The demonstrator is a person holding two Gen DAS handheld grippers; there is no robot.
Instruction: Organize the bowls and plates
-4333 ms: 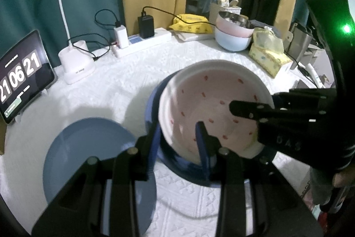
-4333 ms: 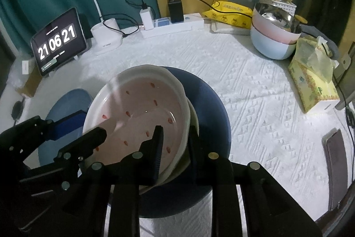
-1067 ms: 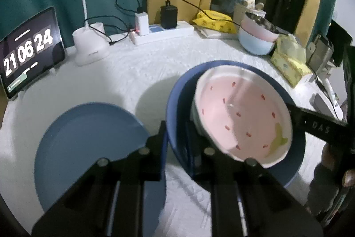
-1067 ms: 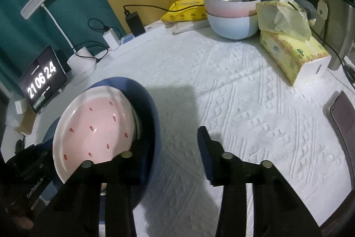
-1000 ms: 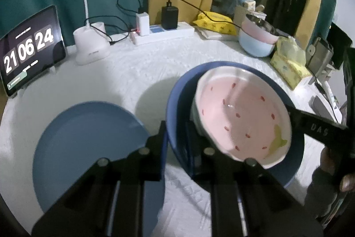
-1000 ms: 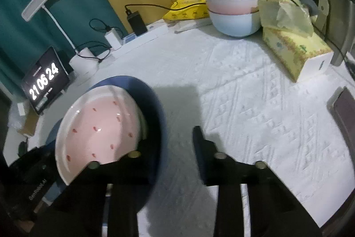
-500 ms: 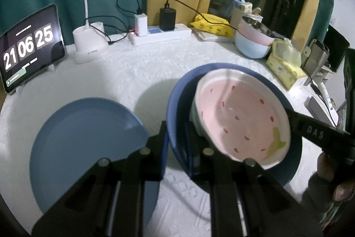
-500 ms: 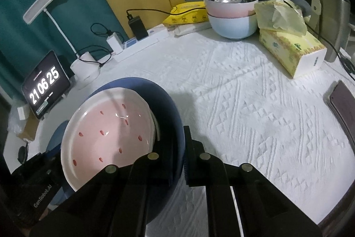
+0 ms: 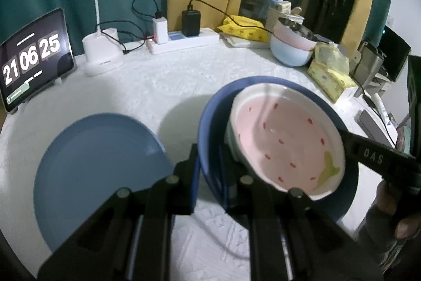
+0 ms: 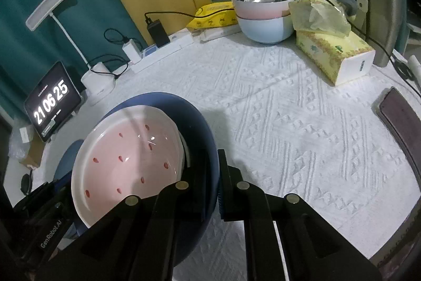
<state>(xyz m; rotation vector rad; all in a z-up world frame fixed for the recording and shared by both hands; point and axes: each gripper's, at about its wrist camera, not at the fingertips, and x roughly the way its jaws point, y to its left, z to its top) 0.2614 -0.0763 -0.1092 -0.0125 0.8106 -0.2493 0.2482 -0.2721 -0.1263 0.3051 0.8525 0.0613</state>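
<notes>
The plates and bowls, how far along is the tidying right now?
Done: the pink strawberry dish sits nested in the dark blue bowl. In hand: the left gripper and right gripper each have their jaws shut on that bowl's rim, on opposite sides. Left: the light blue plate lies alone on the table, and two stacked bowls sit at the back, apart from the rest.

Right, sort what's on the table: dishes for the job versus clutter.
Job: dark blue bowl, pink dish inside it, flat blue plate, stacked bowls.

Clutter: clock tablet, lamp, power strip, tissue box, phone.
</notes>
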